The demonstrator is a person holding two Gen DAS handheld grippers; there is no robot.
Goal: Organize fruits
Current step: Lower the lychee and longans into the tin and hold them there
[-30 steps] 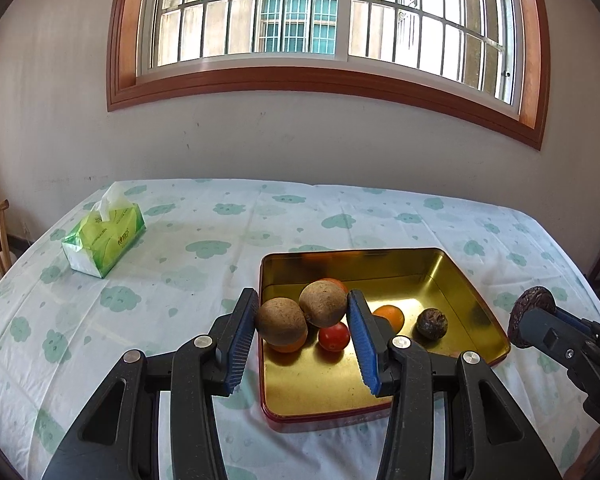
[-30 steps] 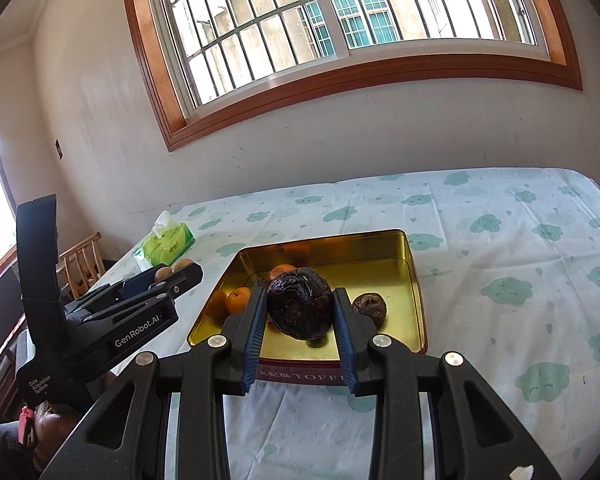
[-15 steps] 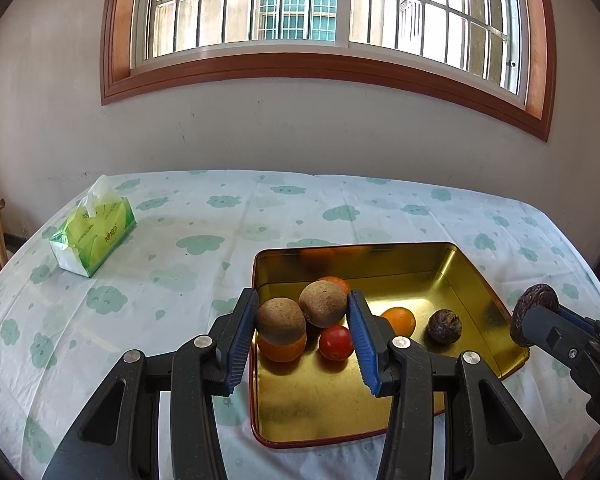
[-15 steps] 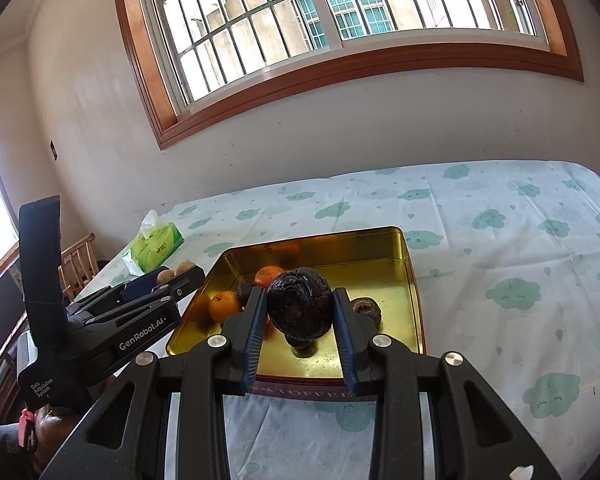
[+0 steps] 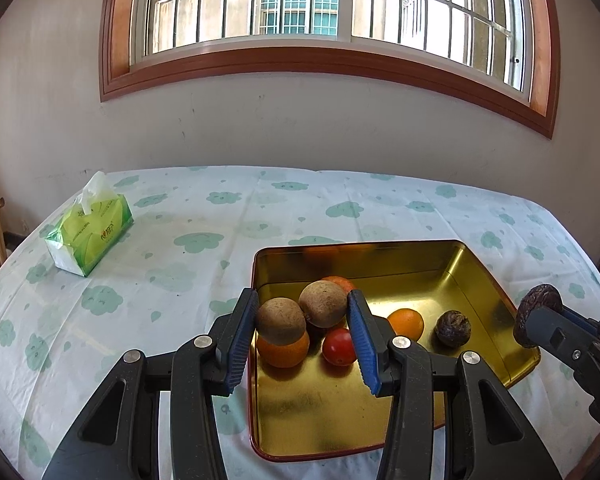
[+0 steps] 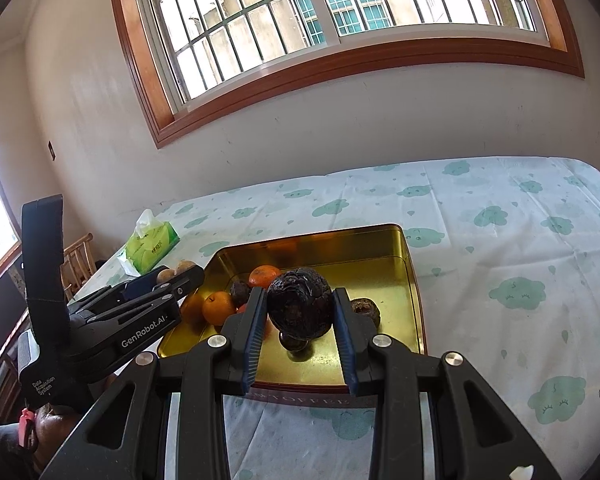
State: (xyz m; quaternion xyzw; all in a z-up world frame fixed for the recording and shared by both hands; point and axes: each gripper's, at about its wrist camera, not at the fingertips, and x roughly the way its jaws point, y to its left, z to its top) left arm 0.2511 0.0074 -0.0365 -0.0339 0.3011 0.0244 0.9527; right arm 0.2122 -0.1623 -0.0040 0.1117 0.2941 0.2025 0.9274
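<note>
Gold tin tray (image 5: 480, 280) on the desk (image 5: 204, 240) is the drop target. Step: carrying fruit in. Left tool (image 5: 302, 334) clamps two brown kiwi-like fruits (image 5: 324, 309) side by side above the tray's near-left; right tool (image 6: 300, 330) clamps one dark wrinkled fruit (image 6: 300, 306) over the near edge. Next: lower, then part the fingers. Loose in the tray: three oranges (image 5: 406, 323), two small dark fruits, maybe a third, one tomato (image 5: 338, 347).

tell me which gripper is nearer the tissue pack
Left. The left gripper hovers over the tin's edge on the tissue pack's side, holding two brown fruits. The right gripper, clamping a dark fruit, is at the tin's opposite side.
</note>
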